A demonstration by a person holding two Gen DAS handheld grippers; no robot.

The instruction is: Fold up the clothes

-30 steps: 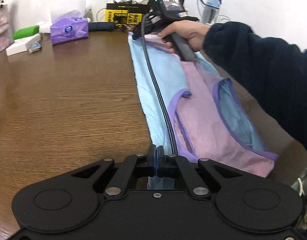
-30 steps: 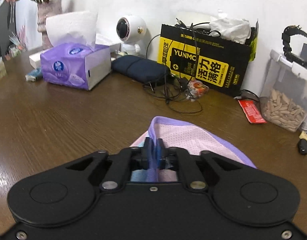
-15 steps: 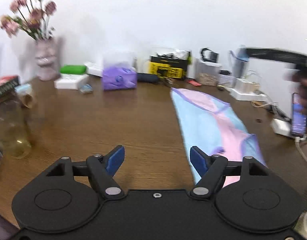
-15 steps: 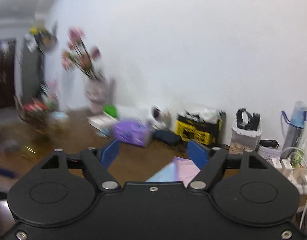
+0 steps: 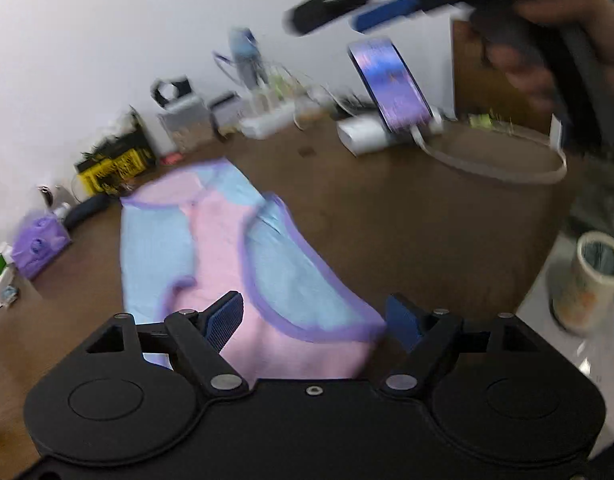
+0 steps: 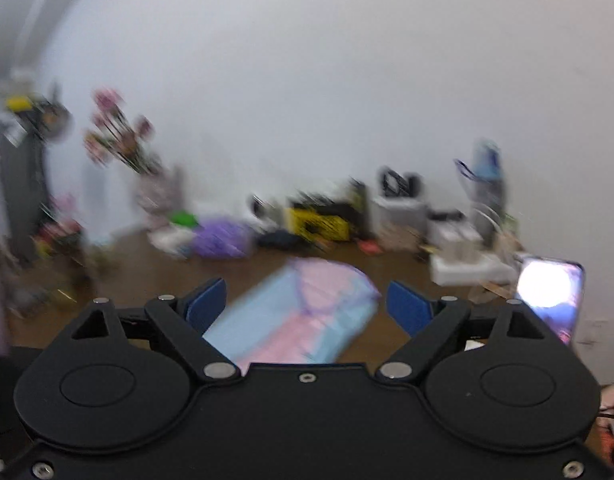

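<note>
The left tongs [image 5: 315, 316] stand with jaws apart, having just been opening, and nothing is pinched between them. The top [image 5: 235, 248], pink and blue with purple trim, lies flat on the table [image 5: 387, 216] as a long strip, its near end directly ahead of and below these jaws. The blue pads [image 5: 226, 315] hang over the cloth without pressing it. To fold well from here, I would bring this tool down on the near hem, toward its left corner, and bite both layers together so the strip does not slide apart.

The right tongs [image 6: 307, 308] are likewise apart, jaws just opened wider, with nothing in them. They sit higher and further back, and the top [image 6: 299, 316] shows below and ahead between the pads. This tool should take the hem's other corner, level with the left one.

Then both should lift only a little and carry the near end toward the far one, keeping the edges square. The phone [image 5: 391, 84] stands well to the right of the cloth, so the right tool's swing should stay clear of it.
</note>
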